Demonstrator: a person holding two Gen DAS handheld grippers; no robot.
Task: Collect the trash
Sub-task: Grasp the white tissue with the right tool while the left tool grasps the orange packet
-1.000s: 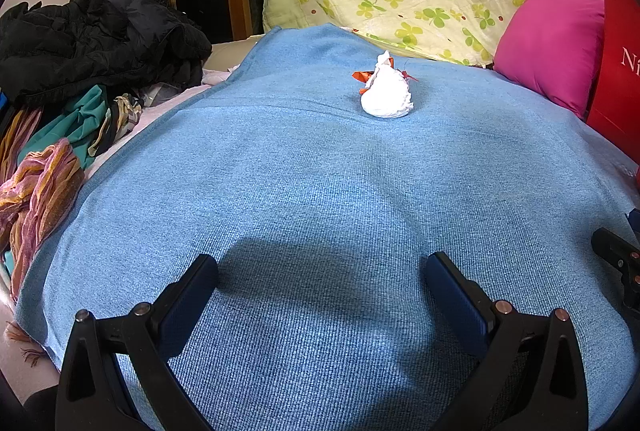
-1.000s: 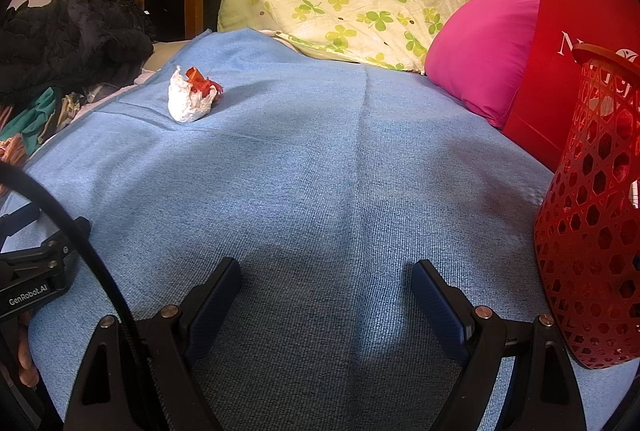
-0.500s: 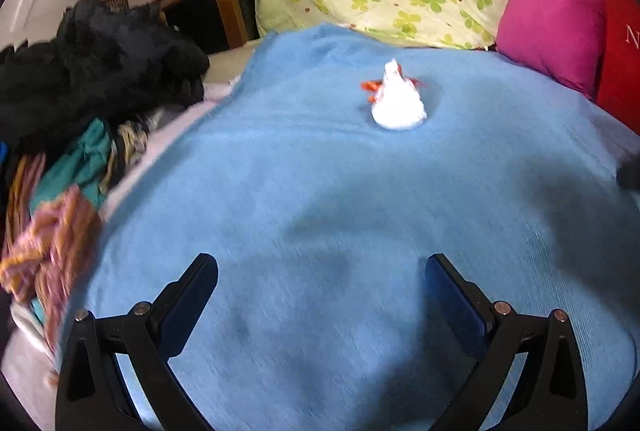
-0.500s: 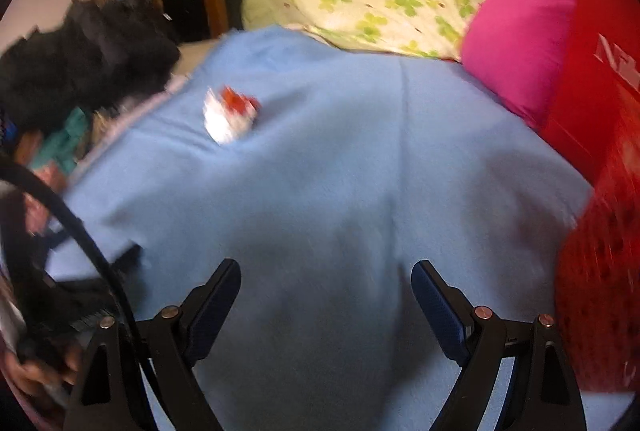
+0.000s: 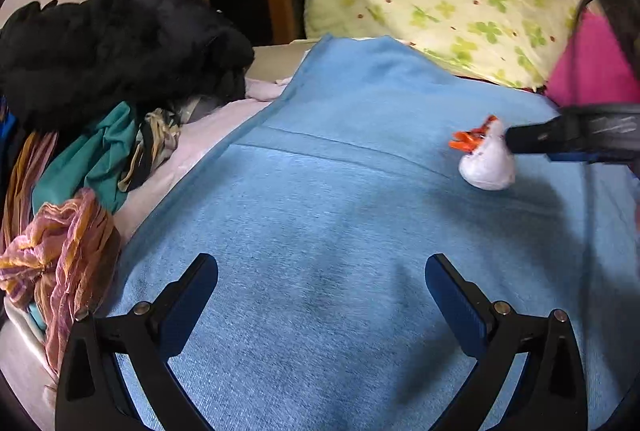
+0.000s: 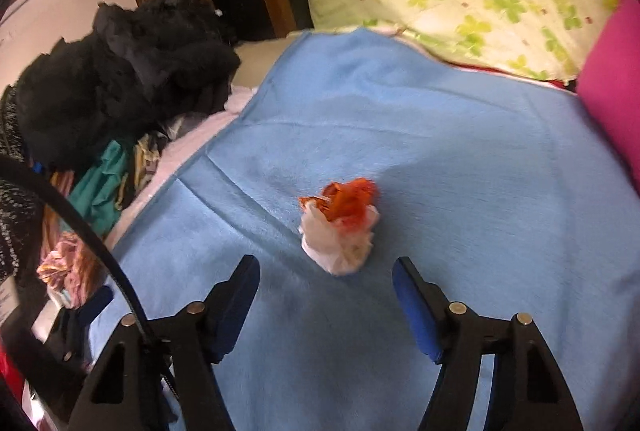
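The right gripper (image 6: 326, 283) has swung from the bed's middle to the crumpled white-and-orange paper wad (image 6: 340, 227). Its jaws are closing, the wad just ahead of them. The red plastic basket has left its view.

1. Soft, even indoor light fell across the blue blanket (image 5: 320, 191), with no glare anywhere on it.
2. Broad, diffuse shadows darkened the blanket just ahead of the left gripper (image 5: 320, 287) and beside the right gripper (image 6: 324, 283).
3. Motion blur smeared the right wrist view; the crumpled trash wad (image 6: 340, 231) on the blanket looked soft-edged.
4. In the left wrist view, the dark gripper finger (image 5: 560, 139) touching the wad was streaked.
5. Fisheye distortion bowed the blanket, and black vignetting ringed both frames.
6. The black clothes pile (image 5: 112, 43) left of the blanket lost detail in shade.
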